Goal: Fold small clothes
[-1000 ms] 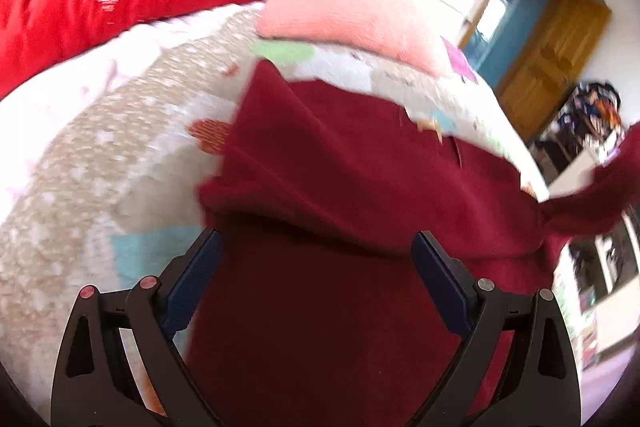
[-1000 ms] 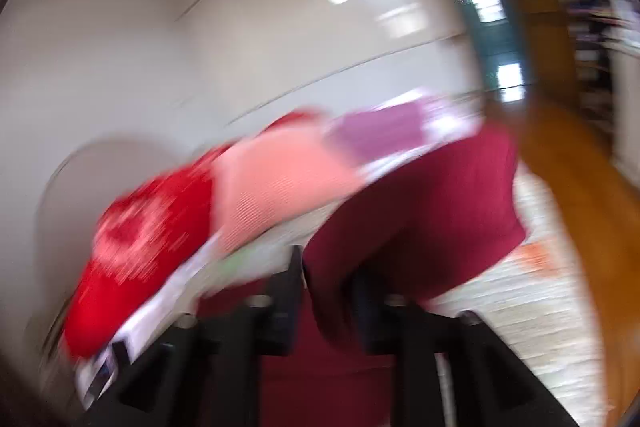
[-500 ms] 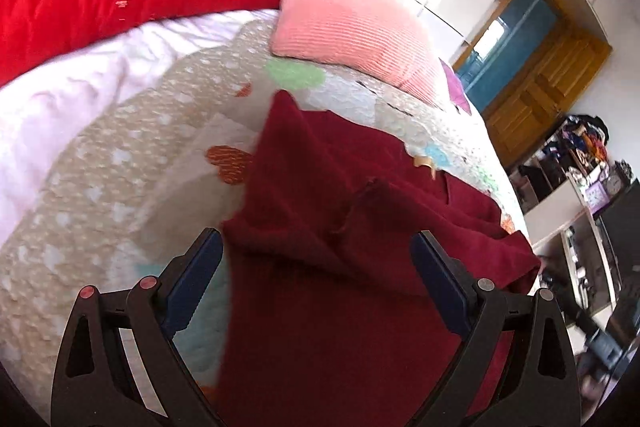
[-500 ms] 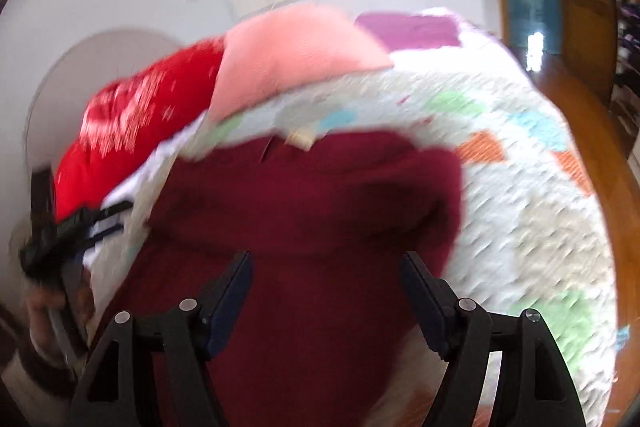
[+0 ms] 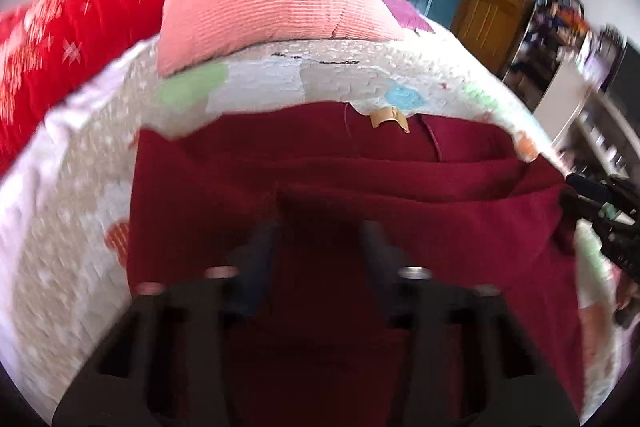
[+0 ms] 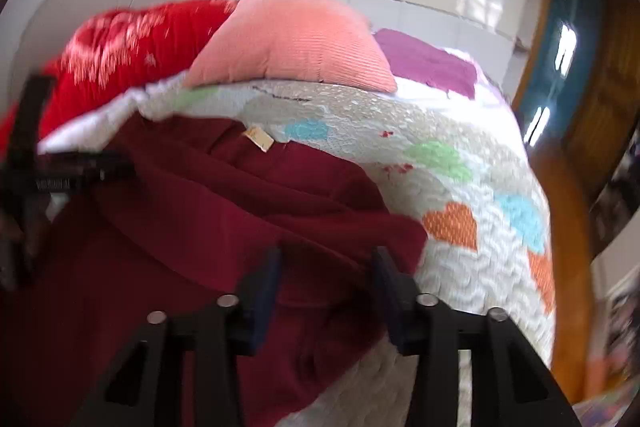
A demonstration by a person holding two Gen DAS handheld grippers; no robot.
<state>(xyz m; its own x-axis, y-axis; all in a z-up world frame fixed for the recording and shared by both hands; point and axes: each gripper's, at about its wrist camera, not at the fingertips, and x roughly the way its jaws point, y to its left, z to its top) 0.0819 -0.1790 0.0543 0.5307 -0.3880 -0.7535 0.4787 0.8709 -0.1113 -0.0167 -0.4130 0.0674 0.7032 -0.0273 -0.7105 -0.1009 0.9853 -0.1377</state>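
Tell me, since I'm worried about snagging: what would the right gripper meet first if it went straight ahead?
Probably the dark red garment: the right gripper is open with folded cloth directly between its fingers. Depth is unclear.

Pink pillow (image 5: 264, 3) beyond garment (image 5: 400, 219)

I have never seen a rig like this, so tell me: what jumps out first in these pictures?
A dark red garment lies spread over a patchwork quilt, filling the lower middle of both views. Behind it, at the head of the bed, a pink pillow sits beside a bright red blanket. Both pairs of black tongs, left and right, stand open over the cloth.
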